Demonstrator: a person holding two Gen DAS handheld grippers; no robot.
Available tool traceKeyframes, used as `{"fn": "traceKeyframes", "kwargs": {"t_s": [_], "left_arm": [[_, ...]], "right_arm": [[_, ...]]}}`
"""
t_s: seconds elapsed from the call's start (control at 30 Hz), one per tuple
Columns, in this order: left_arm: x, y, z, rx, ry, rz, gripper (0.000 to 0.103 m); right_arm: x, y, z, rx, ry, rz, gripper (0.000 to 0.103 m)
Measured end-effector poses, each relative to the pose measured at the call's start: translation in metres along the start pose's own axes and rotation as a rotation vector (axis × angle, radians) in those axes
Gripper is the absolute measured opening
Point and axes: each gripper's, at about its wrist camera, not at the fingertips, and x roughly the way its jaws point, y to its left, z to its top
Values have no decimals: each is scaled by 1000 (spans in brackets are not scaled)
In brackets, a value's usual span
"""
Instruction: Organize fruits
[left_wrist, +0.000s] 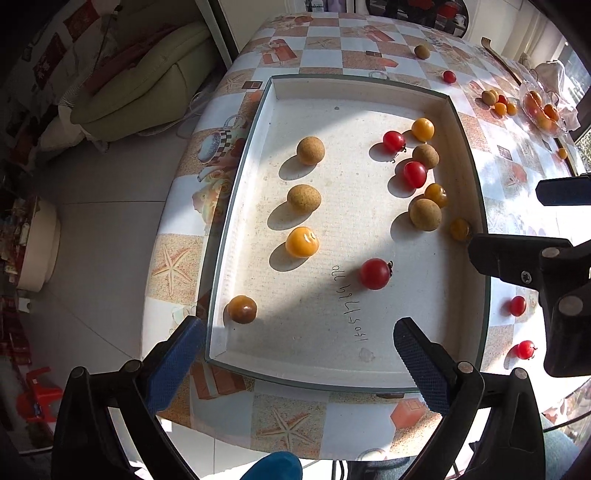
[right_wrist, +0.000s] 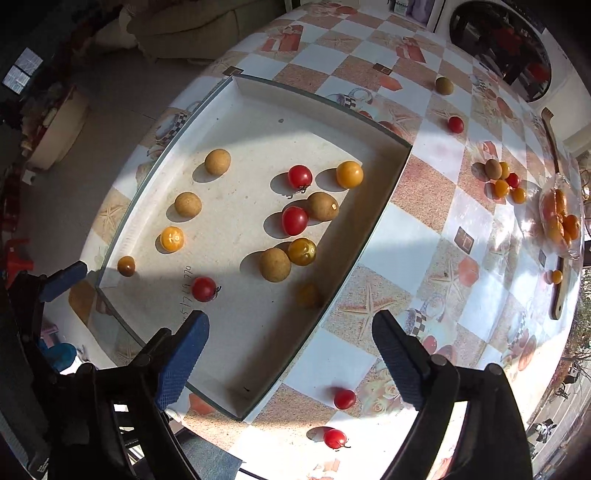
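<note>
Two red tomatoes (right_wrist: 340, 419) sit on the table just past the near edge of the white tray (right_wrist: 369, 184), and they look like the next fruit to put away. The right gripper (right_wrist: 291, 354) hangs over that edge with its jaws wide apart and nothing between them. The left gripper (left_wrist: 299, 354) is wide apart too and holds nothing, low over the near end of the tray. To do this step well, I think the right gripper should come down with one jaw on each side of the closer tomato, then squeeze only a little. Tomatoes are round, smooth and shiny, so they can roll off or pop if pinched hard. The blue pads (right_wrist: 181, 358) on the fingers look bumpy, which should help them hold on. Inside the tray lie many small round fruits. The red tomato (left_wrist: 375, 273) nearest the left gripper has a tiny dark stem. The yellow tomatoes (left_wrist: 302, 242) look glossy and catch the sun. The brown fruits (left_wrist: 310, 149) look dull and rough, like little sandy balls. The tray floor looks grainy and flat with low walls, so fruit stays in but can roll about. More fruit waits well away on the checked tablecloth (right_wrist: 424, 236), some in a small heap (right_wrist: 504, 181) and some in a clear bowl (right_wrist: 561, 221). It may be best to set each fruit down next to others of its own kind.
</note>
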Motion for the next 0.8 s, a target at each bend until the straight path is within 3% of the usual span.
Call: {"fn": "traceKeyframes", "kwargs": {"t_s": [0.03, 0.8], "left_arm": [[-3, 2, -1, 3, 6, -3, 103], [-52, -4, -7, 141, 27, -20, 103]], "right_arm": [[-3, 1, -2, -1, -2, -4, 103], [-45, 11, -21, 38, -2, -58, 103]]}}
